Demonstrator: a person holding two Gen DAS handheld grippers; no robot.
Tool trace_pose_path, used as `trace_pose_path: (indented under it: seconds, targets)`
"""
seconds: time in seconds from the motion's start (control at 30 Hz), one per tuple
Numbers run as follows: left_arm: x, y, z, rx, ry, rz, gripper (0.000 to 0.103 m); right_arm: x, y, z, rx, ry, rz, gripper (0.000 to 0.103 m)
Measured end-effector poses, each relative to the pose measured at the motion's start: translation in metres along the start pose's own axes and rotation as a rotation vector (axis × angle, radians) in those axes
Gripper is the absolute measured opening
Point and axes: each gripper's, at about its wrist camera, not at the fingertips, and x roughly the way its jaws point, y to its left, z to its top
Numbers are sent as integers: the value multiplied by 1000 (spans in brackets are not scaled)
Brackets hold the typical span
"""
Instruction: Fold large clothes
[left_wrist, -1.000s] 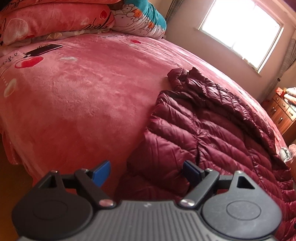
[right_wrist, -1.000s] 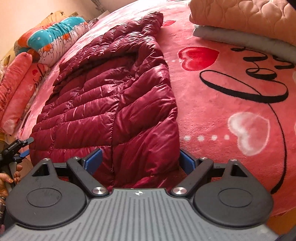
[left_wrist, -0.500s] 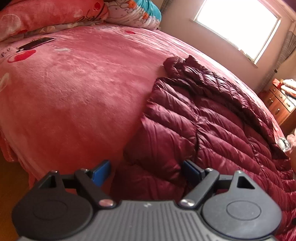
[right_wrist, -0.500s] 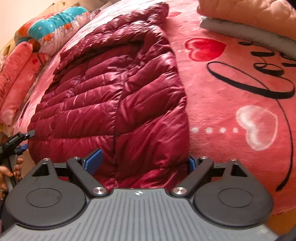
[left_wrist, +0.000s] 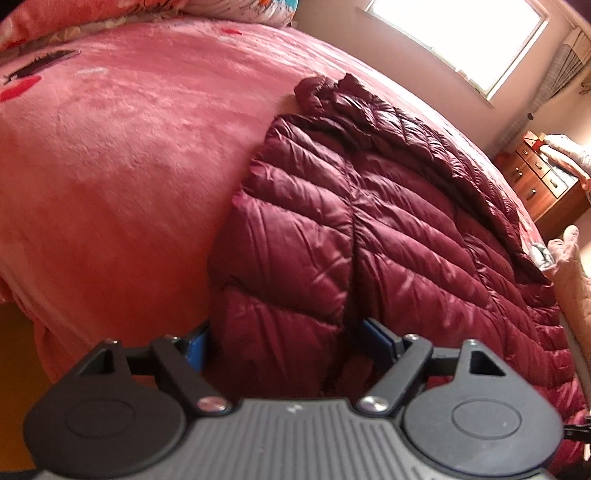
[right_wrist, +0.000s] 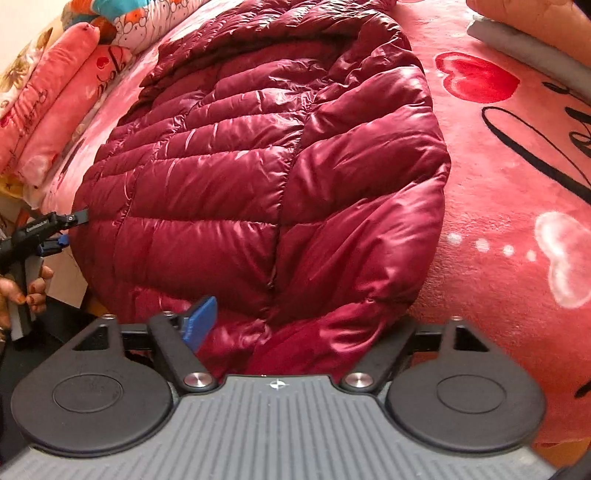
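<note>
Right wrist view: maroon puffer jacket (right_wrist: 266, 177) lies flat on the pink blanket (right_wrist: 509, 280), hem end at the bed's near edge, hood end far up toward the pillows (right_wrist: 48, 110). Right gripper (right_wrist: 295, 325) is spread wide, straddling the hem corner on its side; the blue left pad (right_wrist: 199, 323) sits on the fabric, the other pad is hidden under the jacket fold. No pinch yet.

Left wrist view: left gripper (left_wrist: 282, 338) is also wide open around the opposite hem corner of the jacket (left_wrist: 369, 229), blue pads (left_wrist: 376, 334) on both sides of a thick quilted section.

Risks, as a judgement: the shell is glossy and puffy, so a closing pinch may slide off or catch only the top layer, leaving the lower layer behind when lifted. The hem hangs close to the bed edge, so a slipped grip could let it slump toward the floor. Uneven lift between the two corners would skew the fold.

View differences: only the right wrist view shows the left gripper from outside, plus the holding hand (right_wrist: 22, 291), at the jacket's far hem corner. Only the left wrist view shows the window (left_wrist: 458, 33) and the wooden dresser (left_wrist: 543, 184) past the bed.
</note>
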Motion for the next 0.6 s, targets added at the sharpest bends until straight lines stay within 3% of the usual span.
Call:
trace_pose_path:
  seconds: [0.07,0.17,0.27,0.4,0.53,0.6]
  targets:
    - [0,-1,-1,-3,21,-16,75,0,-1,2,2,-5,10,70]
    - [-1,-5,-1,8,44,-46,67,-1,-3,4,13,-10,16,51]
    - [-2,-12,-2,46,65,-91,64,-3,0,3,0,-23,17,43]
    - [-1,-26,-6,122,87,-130,81,-6,1,5,-24,-43,9,35]
    - [4,-33,-8,177,103,-112,79,-7,-3,9,-14,-52,25,32]
    - [7,-34,-9,193,119,-93,71,-6,-4,10,-8,-50,29,32]
